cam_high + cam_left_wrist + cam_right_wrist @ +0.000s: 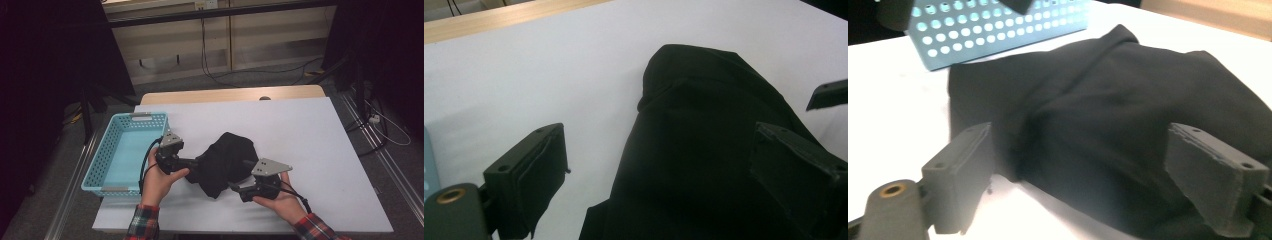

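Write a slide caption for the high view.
Both tools, left and right, flank a black cloth beside a turquoise basket.

White table (320,135) with a wood edge strip (230,94) is sitting on grey carpet floor (260,75), pale cabinet panels (270,35) are lining the back wall, black cables (210,70) are trailing down them, dark drapes (45,75) are flanking both sides, lighting is staying dim.

black cloth (225,160), apparently folded, mid-table
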Demonstrator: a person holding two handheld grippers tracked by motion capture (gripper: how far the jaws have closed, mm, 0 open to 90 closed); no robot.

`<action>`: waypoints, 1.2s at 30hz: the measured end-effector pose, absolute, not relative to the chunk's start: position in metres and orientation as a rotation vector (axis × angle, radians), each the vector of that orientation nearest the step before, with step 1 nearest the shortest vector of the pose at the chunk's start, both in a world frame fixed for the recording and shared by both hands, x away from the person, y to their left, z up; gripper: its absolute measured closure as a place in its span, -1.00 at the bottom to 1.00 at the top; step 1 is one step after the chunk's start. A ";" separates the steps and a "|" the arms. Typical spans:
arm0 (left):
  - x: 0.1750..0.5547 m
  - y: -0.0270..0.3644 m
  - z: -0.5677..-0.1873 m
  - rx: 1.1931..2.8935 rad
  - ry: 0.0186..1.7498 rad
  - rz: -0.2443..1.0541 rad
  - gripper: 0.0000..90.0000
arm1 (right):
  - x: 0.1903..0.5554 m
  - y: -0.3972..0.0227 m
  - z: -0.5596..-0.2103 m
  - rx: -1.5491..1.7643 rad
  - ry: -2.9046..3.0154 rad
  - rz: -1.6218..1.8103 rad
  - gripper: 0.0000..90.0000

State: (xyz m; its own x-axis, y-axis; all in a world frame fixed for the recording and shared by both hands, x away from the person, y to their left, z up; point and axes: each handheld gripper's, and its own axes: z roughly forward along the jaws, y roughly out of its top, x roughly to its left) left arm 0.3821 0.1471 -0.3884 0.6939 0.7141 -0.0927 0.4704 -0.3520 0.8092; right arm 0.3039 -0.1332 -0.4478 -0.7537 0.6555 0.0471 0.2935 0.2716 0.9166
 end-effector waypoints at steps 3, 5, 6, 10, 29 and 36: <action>0.383 0.148 -0.389 2.015 0.914 0.349 -0.80 | 0.304 -0.124 -0.449 0.839 2.242 1.471 -0.65; 0.383 0.148 -0.390 2.008 0.925 0.345 -0.80 | 0.305 -0.120 -0.451 0.818 2.262 1.464 -0.61; 0.383 0.148 -0.390 2.009 0.926 0.347 -0.80 | 0.306 -0.118 -0.451 0.819 2.269 1.463 -0.60; 0.384 0.148 -0.390 2.011 0.925 0.351 -0.80 | 0.306 -0.115 -0.451 0.816 2.283 1.458 -0.35; 0.382 0.150 -0.391 2.011 0.922 0.351 -0.80 | 0.317 -0.143 -0.438 0.904 2.296 1.464 0.96; 0.381 0.146 -0.392 2.019 0.909 0.342 -0.80 | 0.323 -0.185 -0.429 1.014 2.192 1.481 0.96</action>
